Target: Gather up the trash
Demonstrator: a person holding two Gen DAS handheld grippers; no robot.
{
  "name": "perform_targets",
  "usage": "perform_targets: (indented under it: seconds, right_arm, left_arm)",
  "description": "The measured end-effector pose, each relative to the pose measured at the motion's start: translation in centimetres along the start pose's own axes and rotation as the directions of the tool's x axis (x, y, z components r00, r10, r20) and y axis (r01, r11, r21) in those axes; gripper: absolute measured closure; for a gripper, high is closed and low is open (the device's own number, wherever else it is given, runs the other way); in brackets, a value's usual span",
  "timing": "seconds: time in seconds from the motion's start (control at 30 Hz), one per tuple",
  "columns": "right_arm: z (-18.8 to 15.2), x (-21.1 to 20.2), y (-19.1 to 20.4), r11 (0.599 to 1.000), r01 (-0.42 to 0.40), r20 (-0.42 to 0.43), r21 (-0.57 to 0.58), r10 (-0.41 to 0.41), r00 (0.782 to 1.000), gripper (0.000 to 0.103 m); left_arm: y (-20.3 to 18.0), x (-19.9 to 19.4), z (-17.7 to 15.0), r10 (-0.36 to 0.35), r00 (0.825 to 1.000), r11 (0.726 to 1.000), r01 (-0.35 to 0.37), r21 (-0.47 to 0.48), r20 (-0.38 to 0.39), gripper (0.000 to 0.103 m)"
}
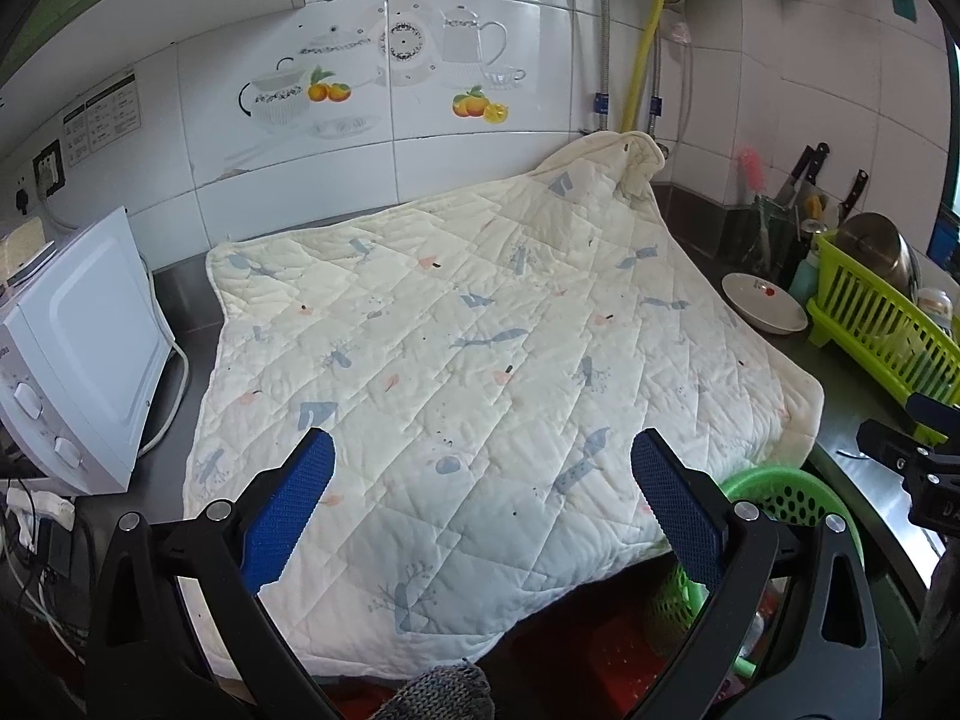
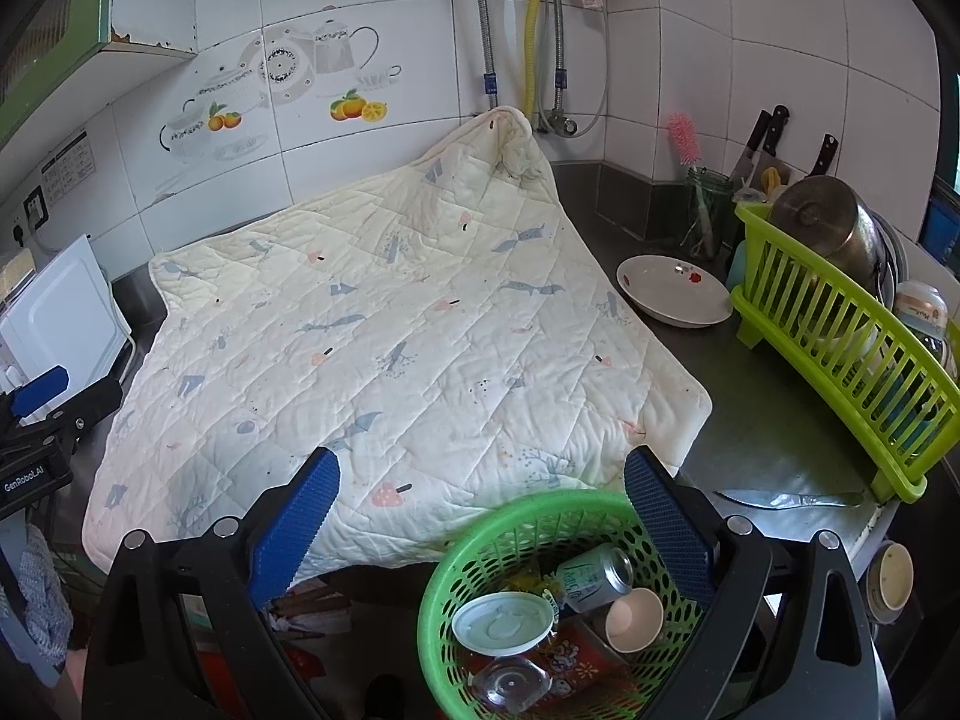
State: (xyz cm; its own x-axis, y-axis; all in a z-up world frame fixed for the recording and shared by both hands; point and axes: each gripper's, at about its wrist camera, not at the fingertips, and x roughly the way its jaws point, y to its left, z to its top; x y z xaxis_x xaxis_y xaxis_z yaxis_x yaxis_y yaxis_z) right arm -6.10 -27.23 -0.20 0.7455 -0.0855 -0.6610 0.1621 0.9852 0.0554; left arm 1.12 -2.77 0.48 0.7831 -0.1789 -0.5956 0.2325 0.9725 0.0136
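Observation:
A green perforated basket (image 2: 540, 510) stands below the counter's front edge, and part of its rim shows in the left wrist view (image 1: 774, 489). It holds a drink can (image 2: 594, 579), a paper cup (image 2: 633, 621), a pale round lid (image 2: 501, 624), a clear plastic container (image 2: 510, 684) and printed wrappers. A cream quilted mat (image 1: 480, 348) covers the counter; no trash shows on it. My left gripper (image 1: 483, 492) is open and empty above the mat's near part. My right gripper (image 2: 480, 510) is open and empty above the mat's front edge and the basket.
A white microwave (image 1: 78, 360) stands at the left. A white bowl (image 2: 672, 291), a lime dish rack (image 2: 840, 360) with a steel pot (image 2: 834, 228), knives and a pink brush fill the right corner. A knife (image 2: 792, 501) lies on the counter by the rack.

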Motion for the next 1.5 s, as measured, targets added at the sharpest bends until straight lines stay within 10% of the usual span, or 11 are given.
perform_targets:
  seconds: [1.5]
  right_arm:
    - [-0.1,1.6,-0.7,1.0,-0.008,-0.02,0.024,0.008,1.0,0.01]
  left_arm:
    - [-1.0,0.8,0.4,0.031,0.999,0.999,-0.031,0.009,0.027,0.005]
